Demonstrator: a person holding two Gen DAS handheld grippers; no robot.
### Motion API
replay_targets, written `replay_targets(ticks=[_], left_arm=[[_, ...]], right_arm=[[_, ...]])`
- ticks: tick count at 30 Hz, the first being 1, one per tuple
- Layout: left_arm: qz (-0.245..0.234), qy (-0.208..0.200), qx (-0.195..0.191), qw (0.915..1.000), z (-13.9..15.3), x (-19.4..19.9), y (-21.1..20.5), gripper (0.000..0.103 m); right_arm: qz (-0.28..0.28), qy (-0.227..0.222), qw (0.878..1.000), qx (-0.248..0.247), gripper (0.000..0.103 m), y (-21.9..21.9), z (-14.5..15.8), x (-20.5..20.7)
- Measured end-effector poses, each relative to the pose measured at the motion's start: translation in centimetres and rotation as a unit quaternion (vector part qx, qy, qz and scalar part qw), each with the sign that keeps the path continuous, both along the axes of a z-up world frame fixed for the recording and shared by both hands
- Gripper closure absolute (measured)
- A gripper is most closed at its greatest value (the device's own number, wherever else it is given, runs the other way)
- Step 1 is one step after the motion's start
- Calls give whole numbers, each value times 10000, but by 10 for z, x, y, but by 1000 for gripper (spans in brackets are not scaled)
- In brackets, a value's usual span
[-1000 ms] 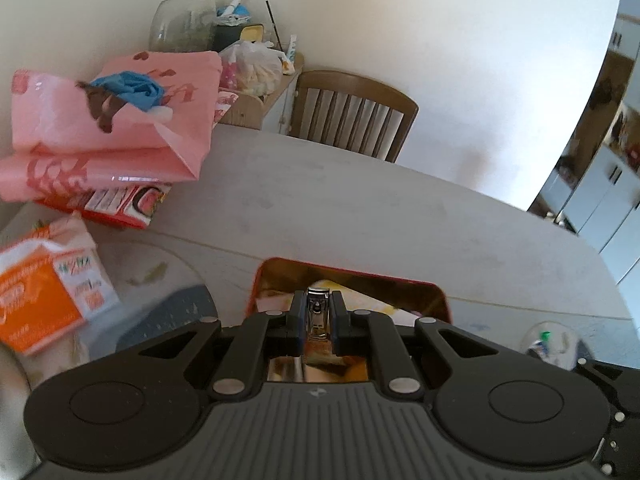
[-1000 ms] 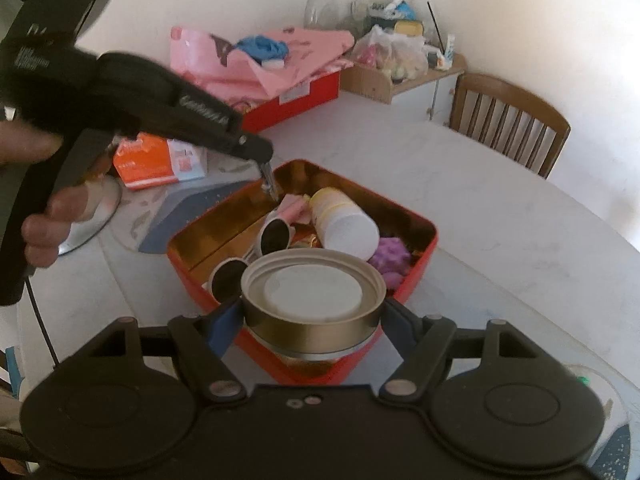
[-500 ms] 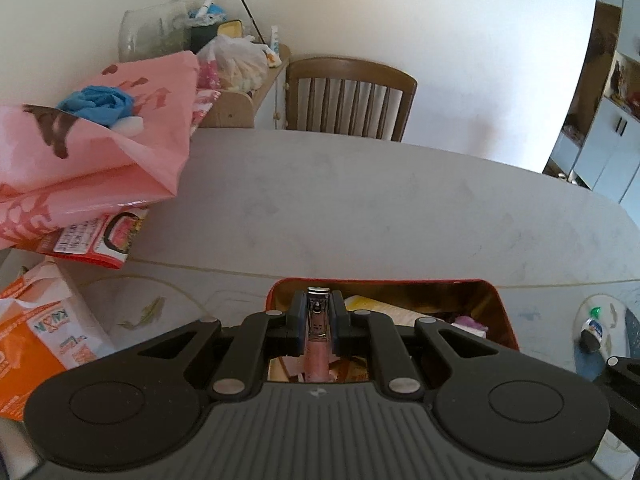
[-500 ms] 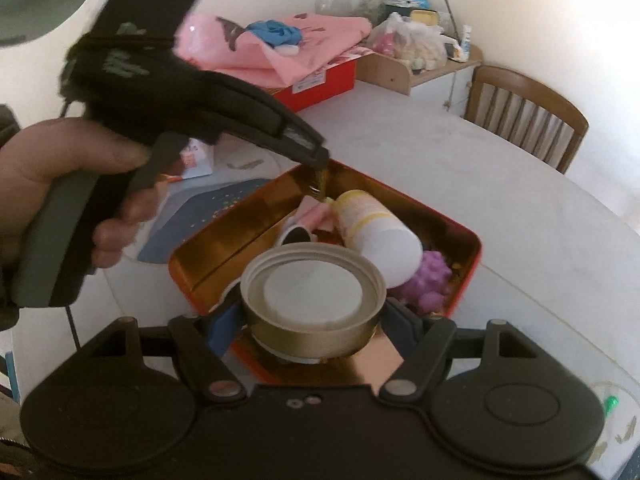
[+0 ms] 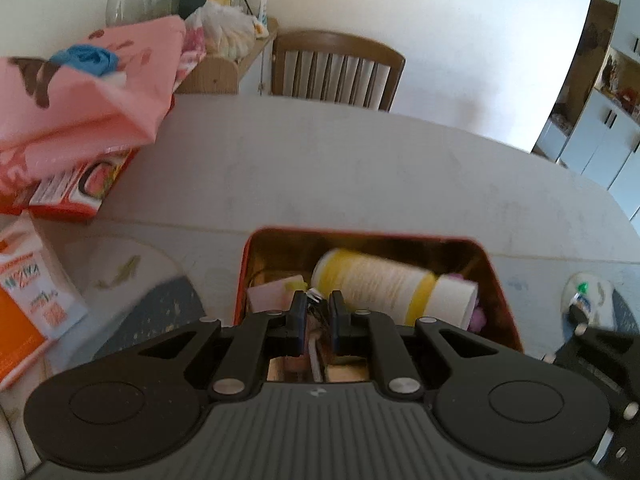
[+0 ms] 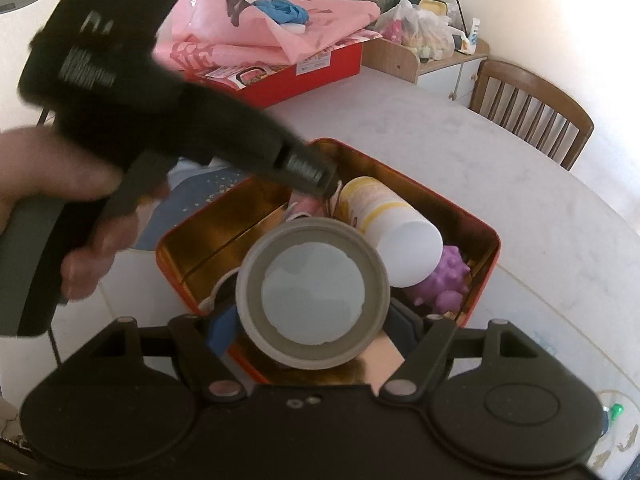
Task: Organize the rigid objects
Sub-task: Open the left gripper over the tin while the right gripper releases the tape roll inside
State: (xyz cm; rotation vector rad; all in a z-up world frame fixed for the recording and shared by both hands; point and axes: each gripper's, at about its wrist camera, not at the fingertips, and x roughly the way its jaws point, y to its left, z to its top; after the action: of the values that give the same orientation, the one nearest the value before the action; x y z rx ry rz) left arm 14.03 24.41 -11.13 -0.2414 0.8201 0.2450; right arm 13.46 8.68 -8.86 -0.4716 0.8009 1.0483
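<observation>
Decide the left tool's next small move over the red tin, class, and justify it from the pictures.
Probably open the left tool and let go. It is shut on a small metal item, likely nail clippers, with its tip already down inside the red tin, beside the yellow-and-white bottle. The right tool waits alongside, holding a round can above the tin.

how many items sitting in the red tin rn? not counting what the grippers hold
4 visible in the red tin: yellow-white bottle lying across the middle, purple spiky toy at its cap, pink item and white-framed sunglasses partly covered. More may be hidden.
</observation>
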Motion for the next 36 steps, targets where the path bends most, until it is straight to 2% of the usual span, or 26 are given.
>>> replay_targets(ticks=[7, 21, 28, 33, 35, 36], left_arm=[[127, 137, -162, 9997, -5, -6, 6, 92], [103, 91, -235, 9996, 8, -24, -7, 90], [-17, -85, -192, 9998, 24, -36, -25, 73], [-109, -218, -159, 9996, 36, -40, -41, 71], [-146, -268, -138, 9994, 41, -41, -49, 64], [-156, -301, -131, 9993, 43, -41, -53, 54]], right_arm=[[-123, 88, 9999, 57, 26, -5, 2, 1], [-547, 207, 9970, 505, 25, -41, 21, 7], [-693, 240, 9944, 757, 22, -63, 38, 5], [-827, 195, 9921, 922, 21, -82, 50, 7], [-880, 176, 9910, 989, 19, -92, 54, 8], [-907, 174, 9905, 1018, 16, -96, 56, 9]])
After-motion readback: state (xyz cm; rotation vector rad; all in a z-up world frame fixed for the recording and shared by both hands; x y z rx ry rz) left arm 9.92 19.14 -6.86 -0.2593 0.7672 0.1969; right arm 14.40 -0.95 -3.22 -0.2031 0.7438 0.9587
